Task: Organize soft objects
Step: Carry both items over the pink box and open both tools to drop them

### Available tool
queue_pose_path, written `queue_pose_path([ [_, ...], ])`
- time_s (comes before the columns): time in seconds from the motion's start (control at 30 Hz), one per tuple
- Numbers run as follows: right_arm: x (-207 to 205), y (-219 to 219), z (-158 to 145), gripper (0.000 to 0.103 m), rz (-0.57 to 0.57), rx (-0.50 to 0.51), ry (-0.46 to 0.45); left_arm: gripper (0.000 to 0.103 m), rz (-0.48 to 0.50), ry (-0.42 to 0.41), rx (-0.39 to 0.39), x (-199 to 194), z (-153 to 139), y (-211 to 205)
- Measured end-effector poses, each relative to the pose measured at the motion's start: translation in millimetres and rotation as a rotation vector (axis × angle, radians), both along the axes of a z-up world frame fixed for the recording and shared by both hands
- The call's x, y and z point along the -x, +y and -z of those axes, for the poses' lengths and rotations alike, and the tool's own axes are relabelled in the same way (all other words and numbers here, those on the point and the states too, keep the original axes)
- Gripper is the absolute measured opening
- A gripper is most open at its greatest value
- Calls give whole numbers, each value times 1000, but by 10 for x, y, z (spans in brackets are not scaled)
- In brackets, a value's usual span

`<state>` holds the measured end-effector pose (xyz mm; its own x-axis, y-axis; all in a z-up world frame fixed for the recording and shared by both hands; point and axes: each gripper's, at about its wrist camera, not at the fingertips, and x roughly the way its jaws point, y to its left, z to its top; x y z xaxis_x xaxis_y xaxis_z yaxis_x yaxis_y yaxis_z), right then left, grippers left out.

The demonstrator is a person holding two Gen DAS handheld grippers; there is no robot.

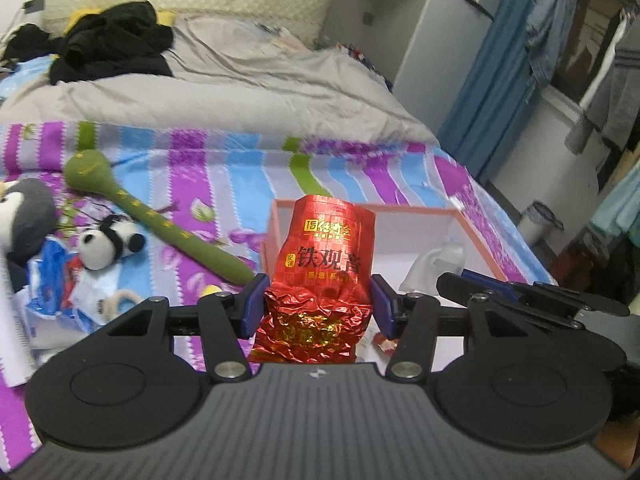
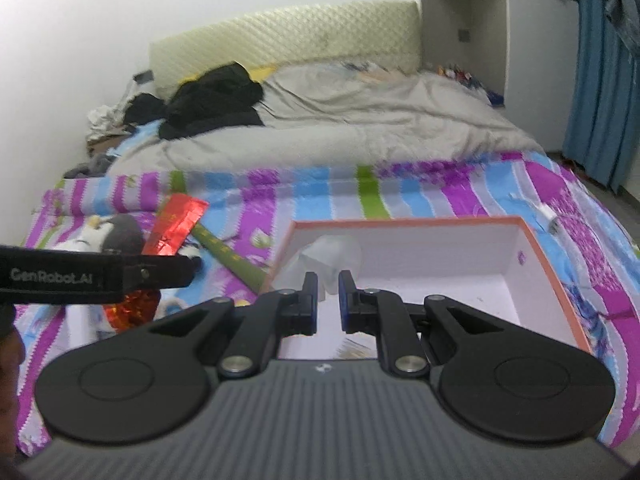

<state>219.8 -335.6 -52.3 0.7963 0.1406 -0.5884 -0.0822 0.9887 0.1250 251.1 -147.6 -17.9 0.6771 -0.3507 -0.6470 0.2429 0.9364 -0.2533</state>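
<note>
My left gripper is shut on a red foil tea bag and holds it upright above the bed, just left of the orange-rimmed white box. The bag also shows in the right wrist view. My right gripper hovers over the box, its jaws nearly closed with a small gap and nothing between them. A white crumpled soft item lies inside the box. A panda plush, a green plush snake and a grey penguin plush lie on the bed to the left.
The striped bedsheet covers the near bed. A grey duvet and black clothes lie farther back. A blue-and-white plastic bag sits at the left. Blue curtains hang on the right.
</note>
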Motion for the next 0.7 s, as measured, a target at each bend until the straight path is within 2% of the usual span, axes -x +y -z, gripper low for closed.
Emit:
queue_pose_path([
  [0.27,-220,-330,358,14,55,7,126,60,80,83,-36,-377,337,-474],
  [0.47,-315,-497,639,15,90,-1,204,60,144,142,-92,-589,580,-795],
  [0.7,-341,-611,831,17,101,-13,254,60,172,189,-113,-693,821,-970],
])
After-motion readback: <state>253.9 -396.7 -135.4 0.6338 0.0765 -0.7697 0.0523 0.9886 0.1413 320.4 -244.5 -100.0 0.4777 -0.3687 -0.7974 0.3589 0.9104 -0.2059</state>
